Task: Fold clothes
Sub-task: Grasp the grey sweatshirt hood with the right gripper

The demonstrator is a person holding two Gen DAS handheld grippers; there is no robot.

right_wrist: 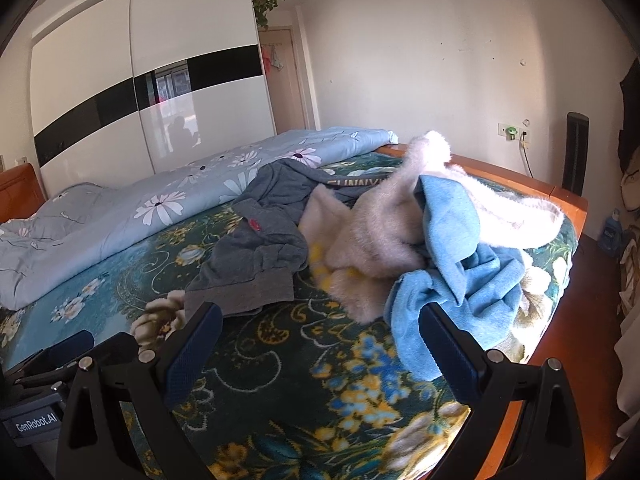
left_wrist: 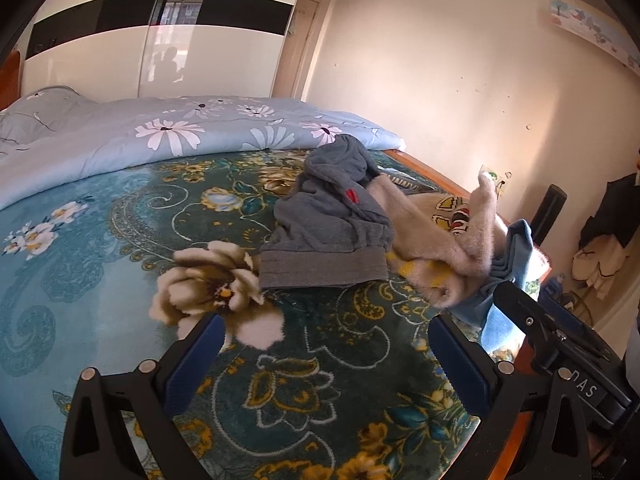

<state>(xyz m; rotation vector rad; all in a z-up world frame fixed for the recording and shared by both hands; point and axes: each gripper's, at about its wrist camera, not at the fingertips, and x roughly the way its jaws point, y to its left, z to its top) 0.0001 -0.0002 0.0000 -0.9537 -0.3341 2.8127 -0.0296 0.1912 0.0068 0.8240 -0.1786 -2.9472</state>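
Observation:
A heap of clothes lies on the bed: a grey sweatshirt (left_wrist: 328, 228) (right_wrist: 256, 256), a fluffy cream garment (left_wrist: 444, 236) (right_wrist: 372, 236) with yellow print, and a light blue garment (left_wrist: 512, 264) (right_wrist: 452, 272) on the right. My left gripper (left_wrist: 326, 344) is open and empty, hovering over the blanket just short of the grey sweatshirt's hem. My right gripper (right_wrist: 320, 336) is open and empty, its right finger (right_wrist: 448, 348) close to the blue garment's edge. The right gripper's body shows at the right of the left wrist view (left_wrist: 560, 340).
The bed carries a teal floral blanket (left_wrist: 120, 240) (right_wrist: 304, 380) and a pale blue daisy quilt (left_wrist: 180, 132) (right_wrist: 160, 204) bunched along the far side. A wooden bed frame (right_wrist: 560, 280) edges the right. A white wardrobe (right_wrist: 140, 80) stands behind.

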